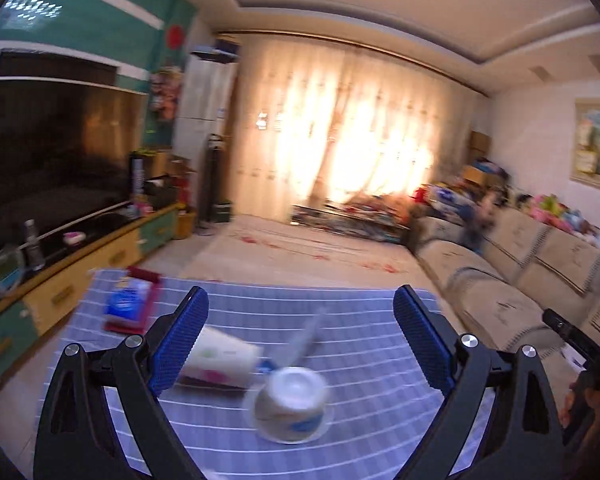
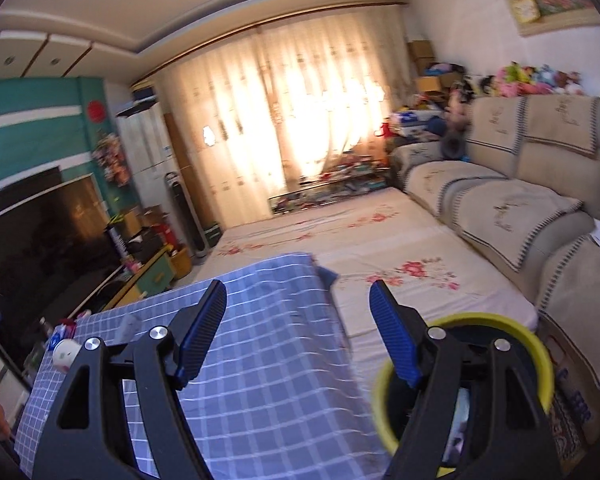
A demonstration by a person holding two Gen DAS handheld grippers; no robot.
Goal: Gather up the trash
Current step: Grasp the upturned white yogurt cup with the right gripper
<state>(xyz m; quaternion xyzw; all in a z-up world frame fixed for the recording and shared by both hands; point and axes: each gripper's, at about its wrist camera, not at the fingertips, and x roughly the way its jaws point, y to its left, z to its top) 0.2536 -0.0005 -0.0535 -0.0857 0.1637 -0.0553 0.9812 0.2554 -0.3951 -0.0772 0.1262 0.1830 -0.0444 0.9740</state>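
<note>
Your left gripper [image 1: 300, 312] stands with its blue pads [image 1: 180, 344] spread wide and nothing pressed between them; it hangs above a table covered in a blue checked cloth [image 1: 360, 360]; on that cloth, between and just below the fingers, lie two paper cups, blurred by motion; the tipped cup [image 1: 224, 360] lies on its side with its base partly hidden behind the left pad; the upturned cup [image 1: 292, 404] rests mouth-down just beside it, base toward you; whether the two touch cannot be told; a blue-and-red packet [image 1: 130, 306] sits at the far left of the cloth, well apart from the cups. Your right gripper [image 2: 300, 328] is likewise released, its pads [image 2: 396, 340] parted and empty; it points over the right edge of the same cloth; a yellow-rimmed bin [image 2: 540, 360] stands on the floor beside the table, directly behind and below the right finger, with some pale contents dimly visible inside; one cup shows small at the far left corner of the cloth in this view. A beige sofa [image 2: 500, 200] runs along the right wall; a dark television [image 1: 52, 152] occupies the left.
</note>
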